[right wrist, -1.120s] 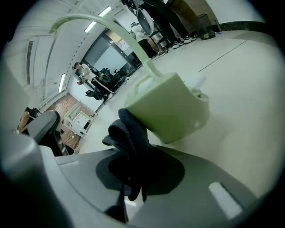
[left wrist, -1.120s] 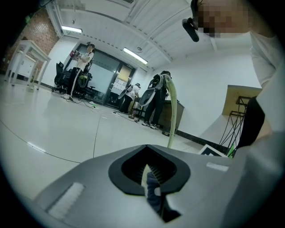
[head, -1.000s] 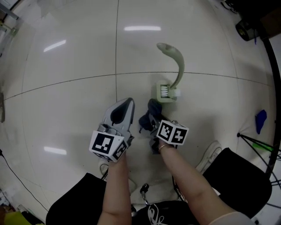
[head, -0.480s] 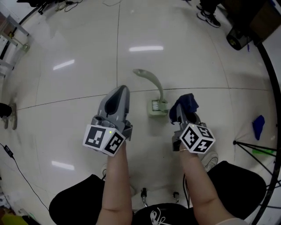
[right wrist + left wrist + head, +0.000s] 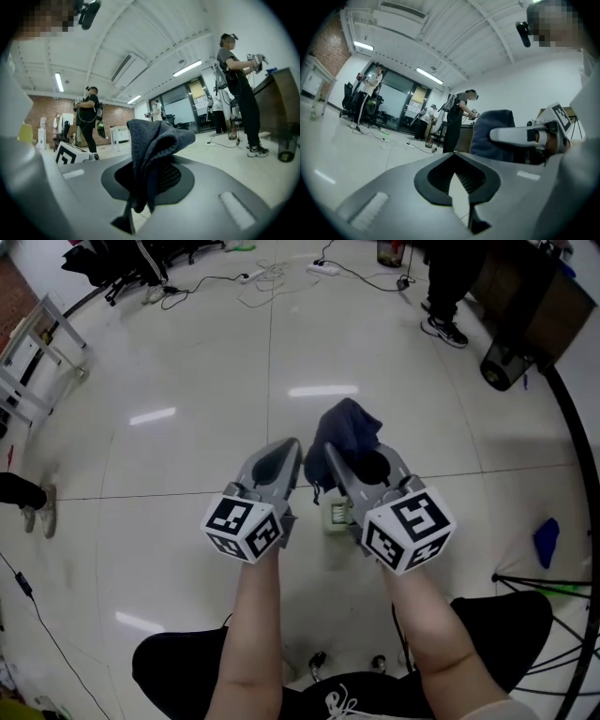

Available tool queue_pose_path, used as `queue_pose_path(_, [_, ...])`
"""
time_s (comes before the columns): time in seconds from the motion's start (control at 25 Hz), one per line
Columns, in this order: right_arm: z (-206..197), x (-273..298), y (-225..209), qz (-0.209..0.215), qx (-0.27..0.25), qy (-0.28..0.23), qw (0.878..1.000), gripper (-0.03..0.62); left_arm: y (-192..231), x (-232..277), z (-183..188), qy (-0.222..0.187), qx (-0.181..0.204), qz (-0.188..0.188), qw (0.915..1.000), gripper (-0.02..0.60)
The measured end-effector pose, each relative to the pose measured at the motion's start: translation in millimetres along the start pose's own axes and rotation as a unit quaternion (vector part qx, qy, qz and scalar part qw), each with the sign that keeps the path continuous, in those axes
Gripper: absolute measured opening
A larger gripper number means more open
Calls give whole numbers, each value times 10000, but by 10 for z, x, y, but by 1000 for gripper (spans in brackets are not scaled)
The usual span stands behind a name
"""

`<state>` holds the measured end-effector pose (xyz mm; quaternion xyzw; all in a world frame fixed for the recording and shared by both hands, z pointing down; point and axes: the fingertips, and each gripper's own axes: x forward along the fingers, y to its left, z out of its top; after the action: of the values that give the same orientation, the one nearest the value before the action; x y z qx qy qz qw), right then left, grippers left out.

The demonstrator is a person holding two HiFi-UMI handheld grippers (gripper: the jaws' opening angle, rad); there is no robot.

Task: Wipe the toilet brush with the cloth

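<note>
In the head view my right gripper point(image 5: 335, 454) is shut on a dark blue cloth point(image 5: 347, 432) that bunches up above its tips. The right gripper view shows the same cloth point(image 5: 152, 140) pinched between the jaws of that gripper point(image 5: 145, 166). My left gripper point(image 5: 289, 448) is held close beside it on the left, its jaws together with nothing in them point(image 5: 452, 157). The cloth point(image 5: 492, 136) also shows in the left gripper view. Only a pale green corner of the toilet brush holder point(image 5: 336, 515) peeks out on the floor between the two grippers. The brush handle is hidden.
White tiled floor all round. Cables point(image 5: 281, 273) lie at the far end, beside a standing person's shoes point(image 5: 445, 329) and a black bin point(image 5: 506, 367). A blue object point(image 5: 546, 542) and tripod legs point(image 5: 544, 585) are at right. A metal rack point(image 5: 37, 362) stands at left.
Both grippers have risen and drawn together. The right one, still with the cloth, moved left and up over the brush, whose curved handle no longer shows. The head view has tilted up.
</note>
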<state>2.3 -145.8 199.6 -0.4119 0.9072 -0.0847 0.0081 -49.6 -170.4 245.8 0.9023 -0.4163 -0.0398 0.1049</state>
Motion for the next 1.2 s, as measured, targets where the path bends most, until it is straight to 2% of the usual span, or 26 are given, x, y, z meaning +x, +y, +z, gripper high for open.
queue_pose_path(0.08, [-116, 117, 18, 8, -306, 349, 9989, 61, 21, 14, -48, 59, -177, 0, 9998, 6])
queue_pose_path(0.12, [-193, 161, -8, 2, -302, 496, 9983, 61, 25, 14, -51, 33, -234, 22, 9997, 6])
queue_pose_path(0.36, [-580, 108, -364, -424, 180, 780, 9959, 61, 23, -1, -23, -347, -423, -23, 9985, 6])
queue_pose_path(0.52, [-936, -34, -557, -847, 459, 993, 9904, 61, 41, -54, -14, -637, -495, -5, 9967, 6])
queue_pose_path(0.68, [-1375, -202, -733, -1279, 548, 1249, 9824, 61, 18, -56, -6, -716, -470, 25, 9963, 6])
queue_pose_path(0.92, [-2232, -389, -946, -1710, 795, 1879, 9639, 61, -3, -52, -10, -790, -507, 6, 9956, 6])
queue_pose_path(1.08, [-2832, -480, -1034, -1945, 1202, 2476, 9415, 61, -30, -21, -2, -716, -350, -39, 9968, 6])
queue_pose_path(1.2, [-3129, -533, -1006, -1952, 1359, 2829, 9292, 61, -44, -31, 18, -713, -306, -41, 9970, 6])
